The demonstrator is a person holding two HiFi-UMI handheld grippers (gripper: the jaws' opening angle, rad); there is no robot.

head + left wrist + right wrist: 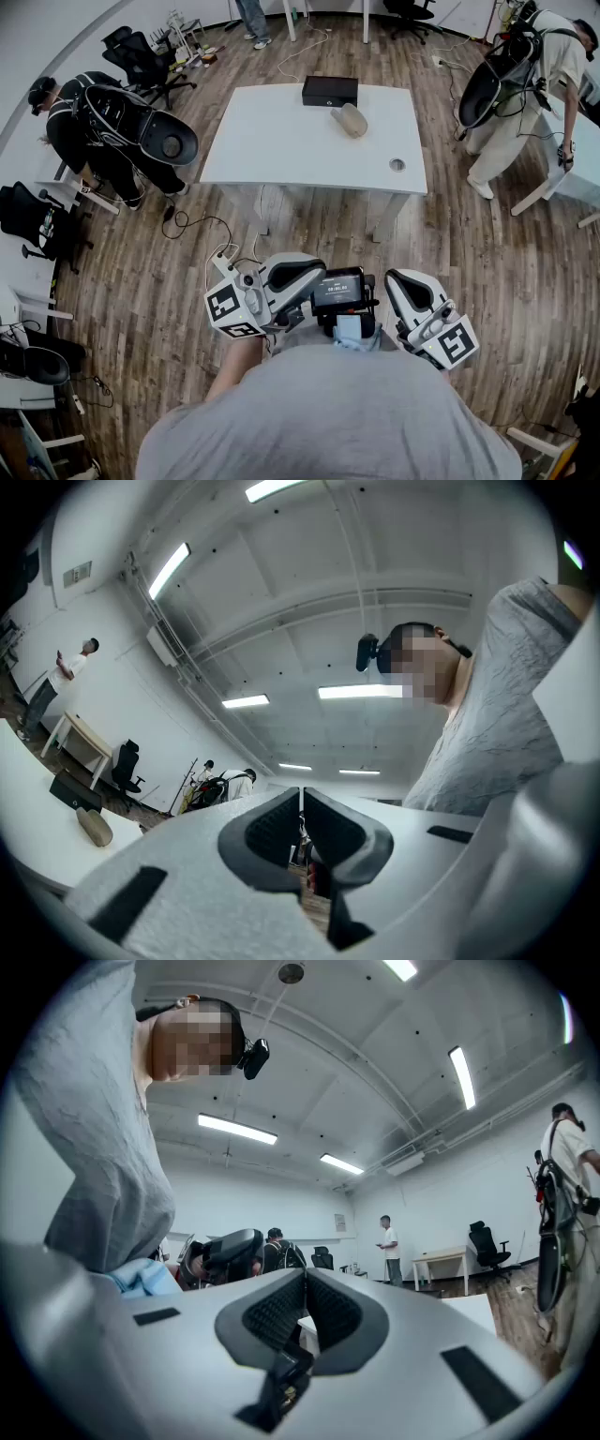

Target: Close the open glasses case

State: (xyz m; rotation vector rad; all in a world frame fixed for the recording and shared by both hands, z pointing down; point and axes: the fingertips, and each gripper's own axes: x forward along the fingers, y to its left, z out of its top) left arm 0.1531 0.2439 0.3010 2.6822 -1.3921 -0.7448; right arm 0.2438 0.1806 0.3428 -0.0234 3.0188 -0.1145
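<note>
Spanning most of the head view, the wood-plank floor [469, 244] carries the white surface [281, 141], which stands well apart from the person holding the tools. The grey shirt [328, 412] of that person fills the bottom of the view, and both tools are held close against it, far short of the surface.

Left claw [301, 803]: jaws pressed together, the ribbed pads meeting along a thin seam, nothing between them.

Right claw [306, 1288]: jaws likewise together, nothing held.

A black box [329, 91] sits at the far edge of the surface. The glasses case [350, 119], tan and rounded, lies just beside the box on its near right side, untouched by either claw. At this range it is too small to tell whether its lid is up. A small round fitting [397, 165] is set in the surface near its right front corner.
</note>
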